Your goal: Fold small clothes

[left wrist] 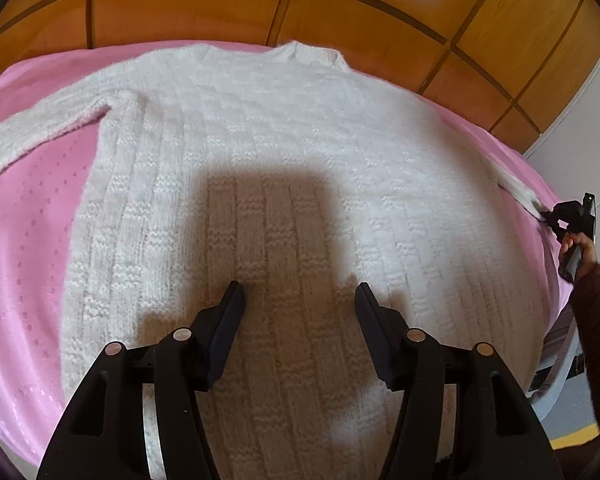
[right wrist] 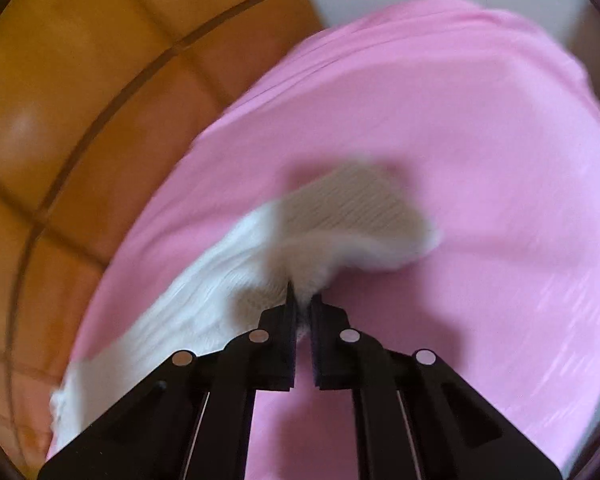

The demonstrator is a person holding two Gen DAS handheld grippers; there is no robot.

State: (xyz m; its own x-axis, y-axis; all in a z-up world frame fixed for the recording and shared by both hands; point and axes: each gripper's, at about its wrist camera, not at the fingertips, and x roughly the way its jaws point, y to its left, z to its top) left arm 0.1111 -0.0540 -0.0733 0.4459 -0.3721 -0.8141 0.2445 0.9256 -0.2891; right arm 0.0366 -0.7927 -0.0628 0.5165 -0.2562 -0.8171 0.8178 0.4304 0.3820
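A white knitted sweater [left wrist: 284, 152] lies flat on a pink cloth [left wrist: 28, 240], neck at the far side, its left sleeve [left wrist: 32, 132] stretched out to the left. My left gripper [left wrist: 300, 292] is open and hovers above the sweater's lower middle, casting a shadow on it. My right gripper [right wrist: 303, 298] is shut on the right sleeve [right wrist: 340, 220] and holds it a little above the pink cloth [right wrist: 480, 140]; the view is blurred by motion. The right gripper also shows at the right edge of the left wrist view [left wrist: 550, 216], with the sleeve pulled outward.
The pink cloth covers a surface that ends at the far side. Beyond it is an orange-brown tiled floor [left wrist: 220, 8] [right wrist: 60, 100]. A white wall [left wrist: 580, 128] stands at the right. A person's dark-sleeved arm [left wrist: 596, 300] is at the right edge.
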